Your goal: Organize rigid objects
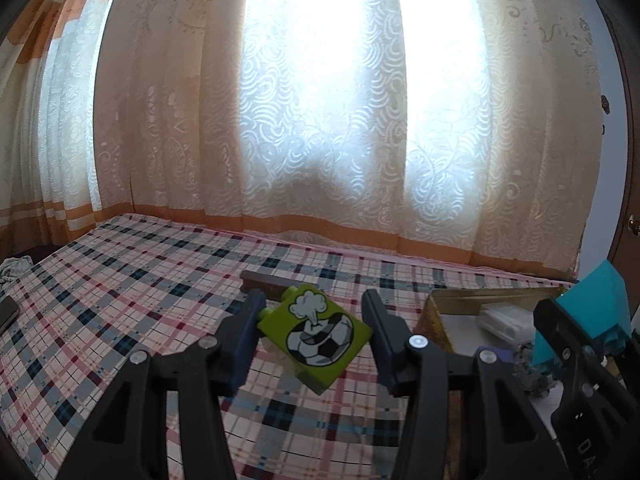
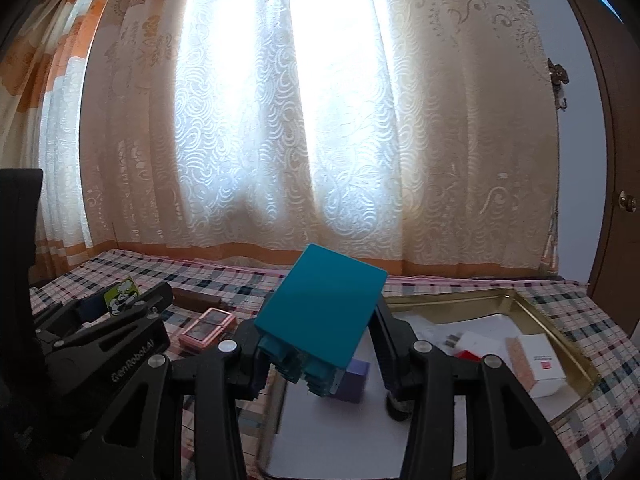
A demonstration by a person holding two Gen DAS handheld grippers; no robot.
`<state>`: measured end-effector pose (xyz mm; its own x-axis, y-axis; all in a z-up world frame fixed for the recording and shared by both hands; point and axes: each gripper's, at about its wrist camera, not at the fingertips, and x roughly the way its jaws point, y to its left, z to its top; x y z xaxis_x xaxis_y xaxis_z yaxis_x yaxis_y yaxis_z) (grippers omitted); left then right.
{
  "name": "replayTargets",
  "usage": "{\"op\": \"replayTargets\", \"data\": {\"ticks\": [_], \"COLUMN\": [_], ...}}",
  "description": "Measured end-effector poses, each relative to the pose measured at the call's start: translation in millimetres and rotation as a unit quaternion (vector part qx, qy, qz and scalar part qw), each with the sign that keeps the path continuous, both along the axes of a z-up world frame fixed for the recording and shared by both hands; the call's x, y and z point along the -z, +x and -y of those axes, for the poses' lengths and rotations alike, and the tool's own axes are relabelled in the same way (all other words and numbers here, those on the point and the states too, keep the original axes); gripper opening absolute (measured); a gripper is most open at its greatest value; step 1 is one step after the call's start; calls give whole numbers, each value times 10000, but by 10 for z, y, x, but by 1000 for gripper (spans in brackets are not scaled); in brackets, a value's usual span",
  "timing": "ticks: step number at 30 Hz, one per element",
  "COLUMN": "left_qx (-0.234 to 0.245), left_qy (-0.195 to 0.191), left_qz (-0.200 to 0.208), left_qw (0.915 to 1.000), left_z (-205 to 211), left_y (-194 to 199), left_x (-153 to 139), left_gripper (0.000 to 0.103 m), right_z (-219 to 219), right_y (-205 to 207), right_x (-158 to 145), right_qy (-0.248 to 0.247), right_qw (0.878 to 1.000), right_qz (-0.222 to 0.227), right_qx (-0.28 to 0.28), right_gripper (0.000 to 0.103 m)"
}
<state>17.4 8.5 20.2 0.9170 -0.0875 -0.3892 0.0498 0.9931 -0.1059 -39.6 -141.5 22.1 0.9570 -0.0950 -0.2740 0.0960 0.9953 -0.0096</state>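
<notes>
My left gripper [image 1: 314, 312] is shut on a lime-green toy brick [image 1: 318, 332] printed with a soccer ball, held tilted above the plaid bed cover; it also shows in the right wrist view [image 2: 120, 298]. My right gripper [image 2: 316, 320] is shut on a teal toy block [image 2: 324, 312], held tilted over the gold tin tray [image 2: 560, 320]. The teal block also shows in the left wrist view [image 1: 596, 304]. A purple block [image 2: 354, 380] stands in the tray under the teal block.
The tray holds a white box [image 2: 540, 364] and small white items [image 1: 500, 320]. A pink case [image 2: 206, 326] and a brown bar [image 1: 264, 282] lie on the plaid cover [image 1: 120, 280]. A phone [image 1: 8, 312] lies far left. Curtains hang behind; a door [image 2: 616, 200] stands right.
</notes>
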Motion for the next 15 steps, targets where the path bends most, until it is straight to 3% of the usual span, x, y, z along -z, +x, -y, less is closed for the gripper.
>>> {"op": "replayTargets", "data": {"ticks": [15], "left_qx": [268], "left_qy": [33], "left_qz": [110], "left_qw": [9996], "left_z": [325], "left_y": [-88], "left_x": [-48], "left_gripper": [49], "right_z": [272], "right_y": [-82], "right_x": [-38], "right_qy": [54], "right_qw": [9997], "right_qz": [82], "right_qx": [231], "right_gripper": [47]}}
